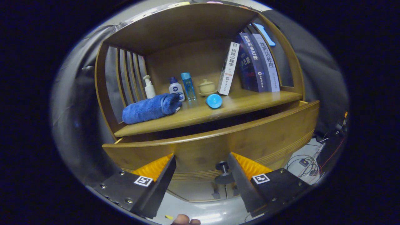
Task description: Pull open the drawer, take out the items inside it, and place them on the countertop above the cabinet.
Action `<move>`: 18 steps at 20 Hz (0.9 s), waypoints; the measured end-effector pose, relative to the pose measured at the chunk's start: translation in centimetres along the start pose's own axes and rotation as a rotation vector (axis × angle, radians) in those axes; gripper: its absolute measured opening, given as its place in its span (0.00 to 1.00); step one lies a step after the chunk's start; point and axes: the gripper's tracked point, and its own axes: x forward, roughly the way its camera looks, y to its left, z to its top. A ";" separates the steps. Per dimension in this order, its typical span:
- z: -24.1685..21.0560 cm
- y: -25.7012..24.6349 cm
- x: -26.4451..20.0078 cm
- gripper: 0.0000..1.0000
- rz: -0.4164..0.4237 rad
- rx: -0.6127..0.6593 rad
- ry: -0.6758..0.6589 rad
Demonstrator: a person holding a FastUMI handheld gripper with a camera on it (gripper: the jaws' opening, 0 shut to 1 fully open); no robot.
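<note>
The wooden drawer (215,142) of the cabinet stands pulled out a little below the countertop (200,117), with a dark gap between them. What lies inside the drawer is hidden. Its dark round knob (223,174) sits low between my fingers, close against the right one. My gripper (201,156) is open and right in front of the drawer face, with nothing pressed between its fingers.
On the countertop lie a rolled blue towel (150,108), a pump bottle (149,87), two small bottles (182,87), a lidded cup (207,87), a blue round thing (214,101) and leaning books (250,64). Cables (304,161) lie on the floor to the right.
</note>
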 end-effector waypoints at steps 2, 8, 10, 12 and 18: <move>0.2 0.0 0.5 0.99 0.000 -0.003 0.002; 0.7 0.1 1.9 0.99 0.001 0.000 0.006; 0.8 0.1 2.4 0.99 0.001 0.000 0.005; 0.9 0.1 2.9 1.00 0.001 -0.002 0.004; 1.3 0.2 4.0 1.00 0.003 -0.006 0.009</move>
